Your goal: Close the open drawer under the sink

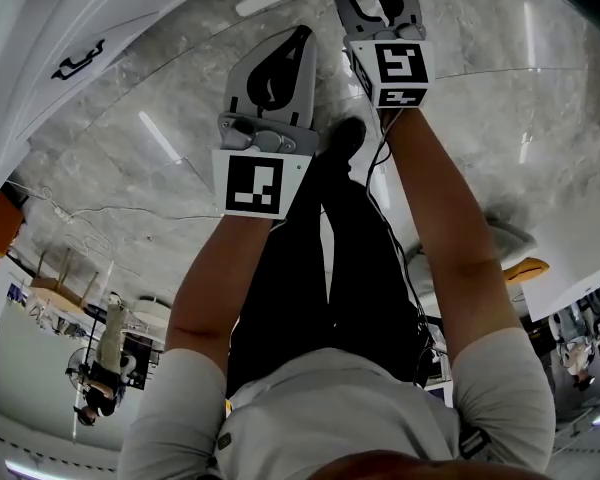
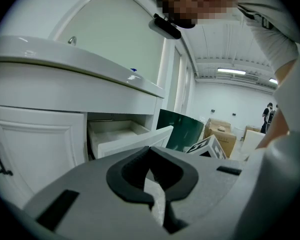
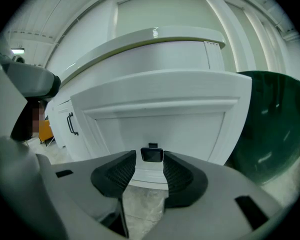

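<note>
Marble floor (image 1: 460, 98), white vanity.
- Open drawer (image 3: 160, 114) juts out below the sink (image 3: 155, 39). Its front panel sits square-on to the right tool (image 3: 149, 160), dead ahead at 12 o'clock, with its long axis running 9 to 3.
- Black handle (image 3: 151, 155) is framed between that tool's 2 spread pads; no contact visible.
- Left tool (image 2: 150, 151) is pressed together and holds nothing. From it the drawer lies at 11 o'clock, seen side-on.
- Judgement: right tool is the better aligned; a straight push toward 12 should seat the drawer.
</note>
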`<state>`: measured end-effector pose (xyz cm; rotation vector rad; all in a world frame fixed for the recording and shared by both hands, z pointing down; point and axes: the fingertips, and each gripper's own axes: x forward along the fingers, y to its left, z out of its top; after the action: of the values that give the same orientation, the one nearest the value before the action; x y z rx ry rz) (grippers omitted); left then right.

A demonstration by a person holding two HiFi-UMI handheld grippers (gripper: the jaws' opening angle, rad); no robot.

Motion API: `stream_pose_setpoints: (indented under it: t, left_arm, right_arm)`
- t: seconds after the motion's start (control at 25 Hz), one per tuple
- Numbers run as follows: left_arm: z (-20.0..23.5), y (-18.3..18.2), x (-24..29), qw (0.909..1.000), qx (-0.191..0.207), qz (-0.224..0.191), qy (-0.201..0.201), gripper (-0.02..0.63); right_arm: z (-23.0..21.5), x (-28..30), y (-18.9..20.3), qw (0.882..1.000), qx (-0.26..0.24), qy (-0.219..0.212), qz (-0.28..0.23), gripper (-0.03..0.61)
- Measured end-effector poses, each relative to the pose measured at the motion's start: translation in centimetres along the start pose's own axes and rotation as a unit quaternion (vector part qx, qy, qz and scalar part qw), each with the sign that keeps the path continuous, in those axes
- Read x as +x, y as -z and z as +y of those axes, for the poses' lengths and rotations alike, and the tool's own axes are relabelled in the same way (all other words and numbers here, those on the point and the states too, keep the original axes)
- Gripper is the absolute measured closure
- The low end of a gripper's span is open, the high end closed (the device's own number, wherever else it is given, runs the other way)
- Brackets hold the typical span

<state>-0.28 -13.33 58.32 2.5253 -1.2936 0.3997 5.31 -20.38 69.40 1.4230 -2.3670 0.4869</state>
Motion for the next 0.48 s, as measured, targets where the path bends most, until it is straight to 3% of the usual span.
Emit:
stream_pose_setpoints:
  t: [0.48]
  left_arm:
    - [-1.17, 0.25, -0.10, 0.9998, -0.014, -0.001, 0.016, 0.604]
  right_arm:
    - [-0.44, 0.31, 0.08, 1.000, -0.010, 0.017, -0.001, 0.433]
